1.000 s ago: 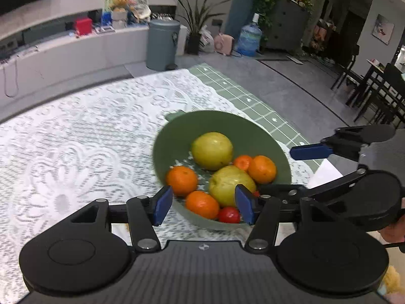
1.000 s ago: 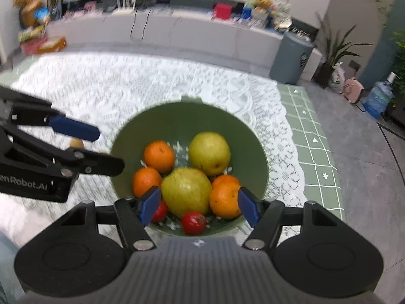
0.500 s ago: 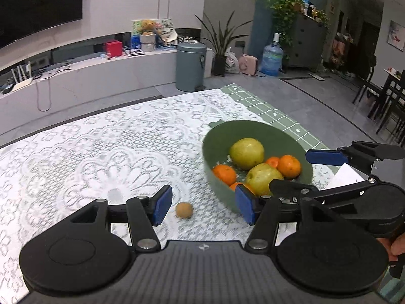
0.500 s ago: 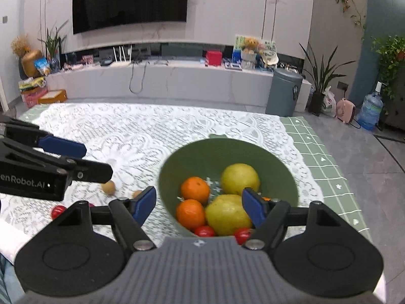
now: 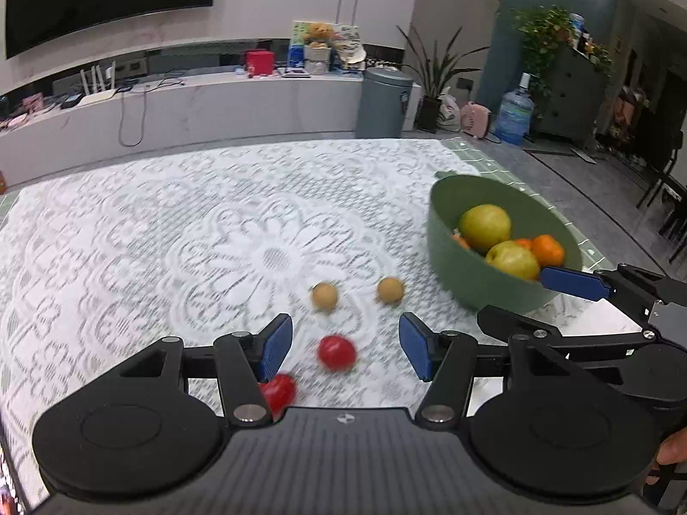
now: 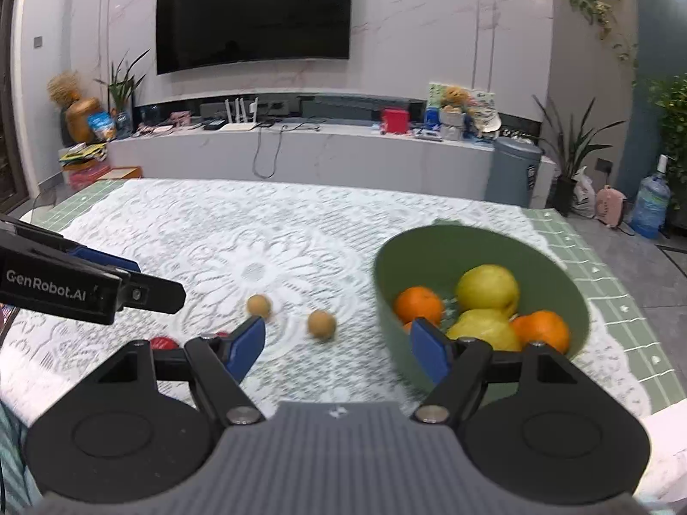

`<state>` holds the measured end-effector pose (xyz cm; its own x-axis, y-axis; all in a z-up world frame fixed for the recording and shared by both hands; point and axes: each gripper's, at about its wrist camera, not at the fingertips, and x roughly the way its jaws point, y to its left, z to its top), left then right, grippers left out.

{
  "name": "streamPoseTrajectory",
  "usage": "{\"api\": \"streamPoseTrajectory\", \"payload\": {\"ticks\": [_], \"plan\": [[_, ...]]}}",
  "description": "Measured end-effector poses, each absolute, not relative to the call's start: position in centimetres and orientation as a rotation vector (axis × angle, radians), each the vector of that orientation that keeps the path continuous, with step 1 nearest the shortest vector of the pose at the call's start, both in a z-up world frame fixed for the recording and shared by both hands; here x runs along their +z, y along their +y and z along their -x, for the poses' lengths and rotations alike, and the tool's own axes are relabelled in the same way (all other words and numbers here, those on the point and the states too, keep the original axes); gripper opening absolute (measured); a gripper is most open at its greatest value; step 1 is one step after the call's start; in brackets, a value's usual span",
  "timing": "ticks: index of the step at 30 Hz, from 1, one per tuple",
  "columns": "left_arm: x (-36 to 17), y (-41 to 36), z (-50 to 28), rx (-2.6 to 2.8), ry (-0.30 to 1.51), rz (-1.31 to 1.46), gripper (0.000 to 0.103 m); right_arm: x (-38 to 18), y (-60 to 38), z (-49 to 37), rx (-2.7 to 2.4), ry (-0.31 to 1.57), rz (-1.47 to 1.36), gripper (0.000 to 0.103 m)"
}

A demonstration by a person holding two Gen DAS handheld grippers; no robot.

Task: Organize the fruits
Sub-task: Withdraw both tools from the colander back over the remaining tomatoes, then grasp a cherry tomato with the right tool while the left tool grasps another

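Both the left gripper (image 5: pixel 345 345) and right gripper (image 6: pixel 337 345) gape empty; a careless grab could send the round cherry tomato (image 5: pixel 337 352) rolling off the desk (image 5: pixel 171 223).

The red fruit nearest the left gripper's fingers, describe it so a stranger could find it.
Start at the green bowl on the lace tablecloth. Left of it lie two tan fruits; nearer the camera is the red fruit, unobstructed between the open left gripper fingers, unlike its half-hidden twin.
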<state>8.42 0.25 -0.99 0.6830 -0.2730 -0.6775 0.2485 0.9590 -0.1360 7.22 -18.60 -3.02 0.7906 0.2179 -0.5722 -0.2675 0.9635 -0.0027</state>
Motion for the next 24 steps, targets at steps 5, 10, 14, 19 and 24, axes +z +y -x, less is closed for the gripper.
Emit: {"api": "streamPoseTrajectory", "payload": {"ticks": [5, 10, 14, 19, 24], "plan": [[-2.3, 1.8, -7.3, -0.245, 0.783, 0.039, 0.067, -4.4, -17.3, -7.0, 0.283, 0.631, 0.104, 0.072], [-3.7, 3.0, -6.4, -0.217, 0.809, 0.058, 0.067, -5.5, -16.4, -6.9, 0.299, 0.650, 0.123, 0.072], [-4.6, 3.5, -5.6, -0.203, 0.810, 0.049, 0.067, -6.2, -15.6, -6.8, 0.325, 0.655, 0.146, 0.071], [-5.5, 3.6, -5.4, -0.176, 0.817, 0.022, 0.067, -6.8, -14.6, -6.9, 0.354, 0.661, 0.169, 0.065], [-6.4, 3.9, -5.8, -0.167, 0.834, 0.023, 0.067, -7.2, -13.8, -7.2, 0.391, 0.672, 0.182, 0.056]]}}
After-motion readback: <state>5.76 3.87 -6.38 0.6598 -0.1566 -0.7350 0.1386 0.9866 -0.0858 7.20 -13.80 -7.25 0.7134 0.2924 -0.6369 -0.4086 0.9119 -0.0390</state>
